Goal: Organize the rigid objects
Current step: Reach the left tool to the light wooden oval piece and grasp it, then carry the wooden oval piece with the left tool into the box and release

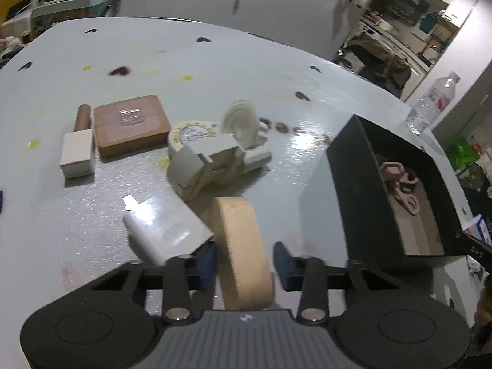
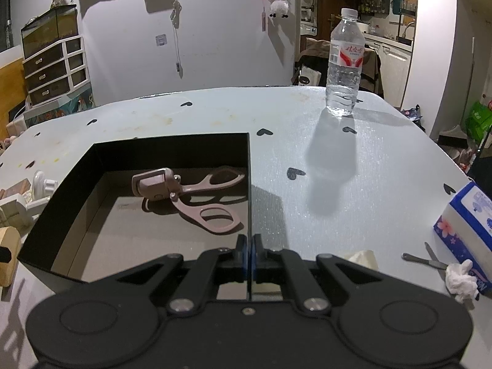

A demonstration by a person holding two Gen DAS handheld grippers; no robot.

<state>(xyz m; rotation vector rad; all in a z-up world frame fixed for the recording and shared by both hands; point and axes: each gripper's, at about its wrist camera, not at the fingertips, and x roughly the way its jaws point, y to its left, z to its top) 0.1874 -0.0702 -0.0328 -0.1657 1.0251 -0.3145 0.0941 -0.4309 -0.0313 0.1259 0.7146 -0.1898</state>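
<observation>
Pale wood first: a wooden ring [image 1: 243, 252], standing on edge, sits between the blue pads of our left gripper [image 1: 246, 261]. One pad looks to be against it; on the other side a gap shows, so we read the jaws as part-closed around the ring with no firm pinch yet. Not lifted; it rests on the grey table [image 1: 92, 200].

Our right gripper [image 2: 249, 256] is fully closed, clamped on the near wall of the black box [image 2: 249, 184], apparently steadying it.

Progress, as we judge it: early. The box holds one item only, a pinkish-brown scissor-like tool [image 2: 190, 193] lying flat on the floor of the box, toward its far side. The rest of the floor is bare.

Left to sort, moving outward from the ring on the left wrist view:
- a glossy white flat piece [image 1: 163, 227], just beside the ring
- a cream plastic assembly [image 1: 209, 163], with a round clear-faced part [image 1: 240, 120] behind it
- a tape roll [image 1: 190, 133], touching that assembly
- a small white block [image 1: 77, 153] and a brown cylinder [image 1: 83, 118], end to end
- a flat wooden block [image 1: 130, 124] with a clear piece on top

Farther off, a water bottle [image 2: 344, 61] stands upright; a tissue pack [image 2: 467, 227] lies at the right edge. Whether these belong to the sorting we cannot tell.

Next, likely: finish the pinch and carry the ring to the box.
</observation>
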